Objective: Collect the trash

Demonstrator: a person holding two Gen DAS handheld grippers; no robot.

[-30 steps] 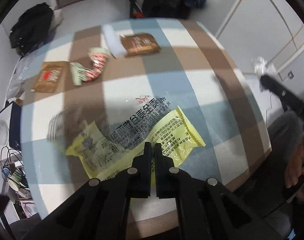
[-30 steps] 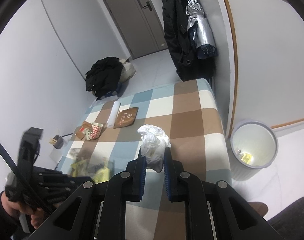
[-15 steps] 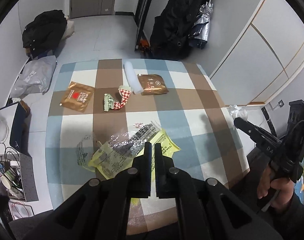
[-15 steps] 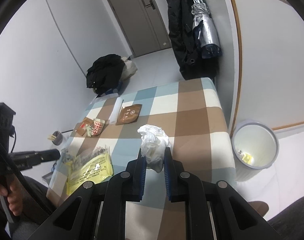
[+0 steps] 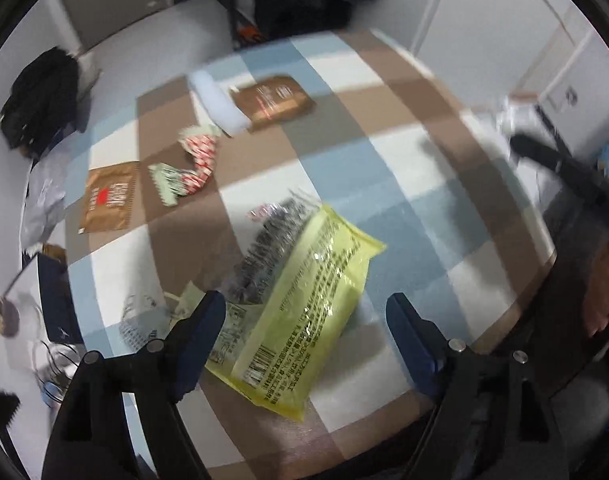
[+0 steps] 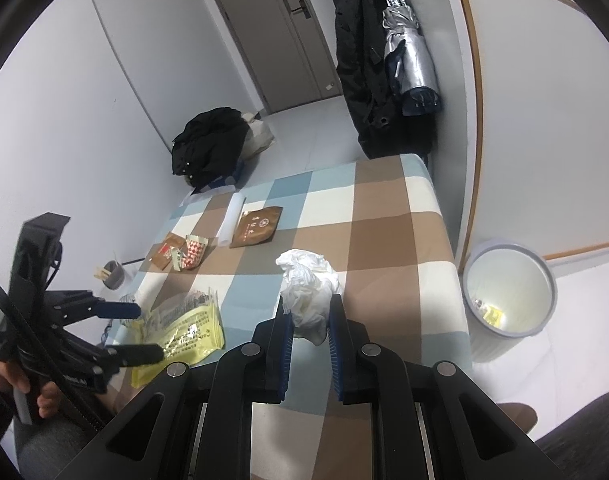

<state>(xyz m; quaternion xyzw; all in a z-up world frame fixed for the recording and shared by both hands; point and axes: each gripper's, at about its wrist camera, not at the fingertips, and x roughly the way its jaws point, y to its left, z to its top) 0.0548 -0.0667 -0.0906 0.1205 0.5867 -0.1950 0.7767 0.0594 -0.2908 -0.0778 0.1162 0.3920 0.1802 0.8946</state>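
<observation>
Between right claw (image 6: 308, 322) pads, tissue (image 6: 308, 292)

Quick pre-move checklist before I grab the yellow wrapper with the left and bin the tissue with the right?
1. Left hand-held gripper jaws opening, clear of the trash: ok.
2. Yellow wrapper lies between its jaws: ok.
3. Clear printed wrapper overlaps the yellow one; single pick: cannot tell.
4. Right hand-held gripper shut on crumpled tissue: ok.
5. Bin open, beside the table: ok.
6. Tissue over bin: not ok.
</observation>
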